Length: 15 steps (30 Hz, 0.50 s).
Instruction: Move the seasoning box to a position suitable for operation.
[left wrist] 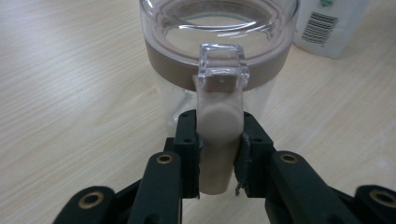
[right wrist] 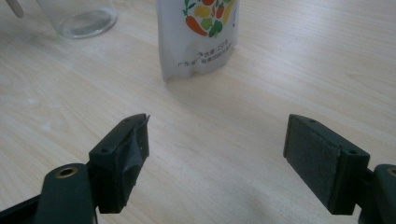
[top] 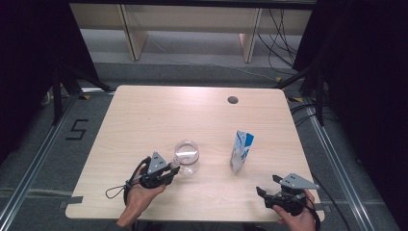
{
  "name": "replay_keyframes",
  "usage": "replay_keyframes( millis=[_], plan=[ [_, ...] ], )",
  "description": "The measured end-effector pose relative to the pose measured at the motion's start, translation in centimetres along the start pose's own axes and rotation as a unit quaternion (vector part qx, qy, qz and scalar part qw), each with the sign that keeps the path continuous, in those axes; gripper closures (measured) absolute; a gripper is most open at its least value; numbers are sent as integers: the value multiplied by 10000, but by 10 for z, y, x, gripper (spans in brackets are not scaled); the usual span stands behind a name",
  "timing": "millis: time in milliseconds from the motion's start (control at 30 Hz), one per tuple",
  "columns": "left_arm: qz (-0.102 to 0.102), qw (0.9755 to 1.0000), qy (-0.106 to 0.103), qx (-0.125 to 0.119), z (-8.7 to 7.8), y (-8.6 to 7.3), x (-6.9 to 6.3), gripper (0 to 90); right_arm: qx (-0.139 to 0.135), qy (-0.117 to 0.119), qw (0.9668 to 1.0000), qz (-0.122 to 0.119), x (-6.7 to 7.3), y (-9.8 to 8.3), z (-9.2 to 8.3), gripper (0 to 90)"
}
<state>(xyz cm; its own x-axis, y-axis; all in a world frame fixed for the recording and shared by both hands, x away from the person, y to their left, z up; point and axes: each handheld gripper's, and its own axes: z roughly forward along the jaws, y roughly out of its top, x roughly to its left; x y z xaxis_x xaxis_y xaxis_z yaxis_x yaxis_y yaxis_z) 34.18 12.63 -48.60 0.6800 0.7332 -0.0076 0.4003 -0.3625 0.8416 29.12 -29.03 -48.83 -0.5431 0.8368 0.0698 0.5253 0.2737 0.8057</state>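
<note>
- Pale wooden table (top: 144, 115) on a grey floor, dark curtains to either side; a round cable hole (top: 233, 100) sits at the upper right of the tabletop.
- Jug (top: 186, 156): clear glass with a beige band under the rim, standing upright just left of centre in the high view. It looks empty.
- Handle (left wrist: 218, 135): beige, capped by a clear tab, pointing toward the lower left of the high view.
- Left gripper (top: 169, 172): jaws clenched on the handle, one pad on each side, as the left gripper view shows; the jug rests on the table.
- Pouch (top: 241, 152): white and blue, printed with vegetables, standing upright right of centre, well apart from the jug.
- Right gripper (top: 267, 186): at the lower right of the high view, jaws released and spread wide, aimed toward the pouch but short of it; nothing lies between them.
- Progress, as judged: the jug is secured; taking up the pouch and any pouring into the jug remain.
</note>
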Motion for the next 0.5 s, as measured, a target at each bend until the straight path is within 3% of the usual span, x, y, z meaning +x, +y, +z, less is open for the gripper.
replay_keyframes(
  millis=[200,267,400,433,500],
  plan=[
    [192,9993,-334,-14,0,-1,-7,727,1,18,10000,25,1,0,0,230],
    [264,9988,-404,1,0,-1,-8,727,-40,23,9999,-104,-2,1,0,230],
    [398,9975,-588,-32,1,0,-14,727,0,43,10000,9,1,0,0,230],
    [405,9968,-685,-52,2,0,-15,727,-52,63,9999,-120,-1,1,0,231],
    [515,9962,-707,-37,2,0,-16,727,-38,69,10000,-54,1,1,0,232]
  ],
)
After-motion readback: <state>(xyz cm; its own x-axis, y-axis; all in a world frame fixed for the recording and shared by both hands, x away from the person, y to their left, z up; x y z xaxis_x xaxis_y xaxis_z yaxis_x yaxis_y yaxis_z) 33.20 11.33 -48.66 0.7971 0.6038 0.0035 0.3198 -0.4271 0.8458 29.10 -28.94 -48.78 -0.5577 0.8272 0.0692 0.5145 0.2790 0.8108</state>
